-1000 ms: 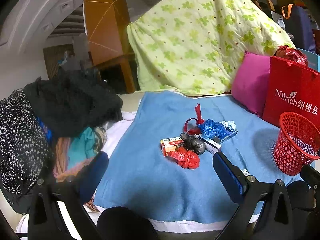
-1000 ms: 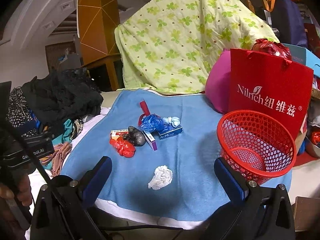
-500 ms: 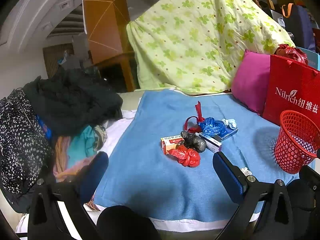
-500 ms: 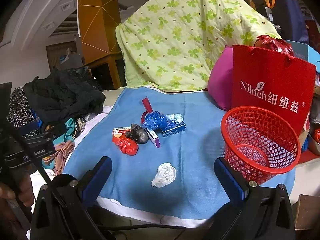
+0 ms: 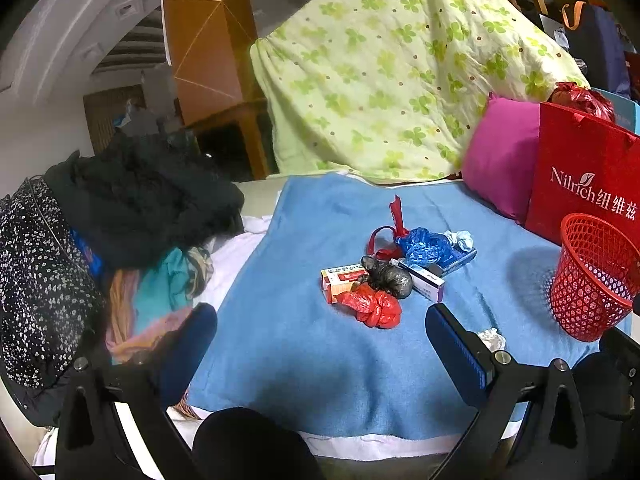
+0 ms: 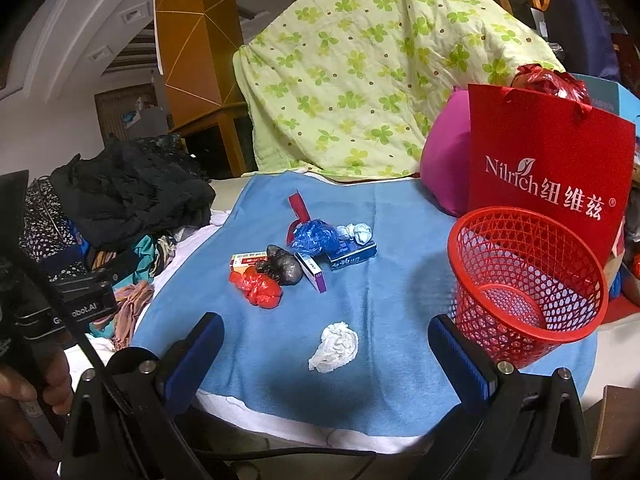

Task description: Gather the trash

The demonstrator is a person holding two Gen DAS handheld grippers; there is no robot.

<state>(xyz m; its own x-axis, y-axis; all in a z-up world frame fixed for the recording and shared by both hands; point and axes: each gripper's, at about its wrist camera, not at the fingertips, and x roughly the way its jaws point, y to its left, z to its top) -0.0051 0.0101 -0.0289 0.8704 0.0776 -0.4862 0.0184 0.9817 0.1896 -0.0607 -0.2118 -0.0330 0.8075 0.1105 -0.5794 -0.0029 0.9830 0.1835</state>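
Note:
A cluster of trash lies mid-way on the blue blanket (image 6: 392, 280): a red plastic bag (image 6: 258, 289), a black bag (image 6: 285, 266), a blue bag (image 6: 314, 236), small cartons (image 6: 352, 255) and a red ribbon (image 6: 298, 206). A crumpled white tissue (image 6: 334, 346) lies nearer, alone. A red mesh basket (image 6: 528, 280) stands at the right. My right gripper (image 6: 324, 356) is open and empty, just in front of the tissue. My left gripper (image 5: 320, 344) is open and empty, short of the red bag (image 5: 370, 307); the tissue (image 5: 491, 338) peeks beside its right finger.
A red paper bag (image 6: 548, 168) and a magenta pillow (image 6: 444, 172) stand behind the basket. A green clover quilt (image 6: 380, 68) rises at the back. A pile of dark clothes (image 5: 132, 204) lies left of the blanket.
Both grippers have moved slightly forward toward the blanket; the right one has drawn closer to the white tissue. Nothing was picked up.

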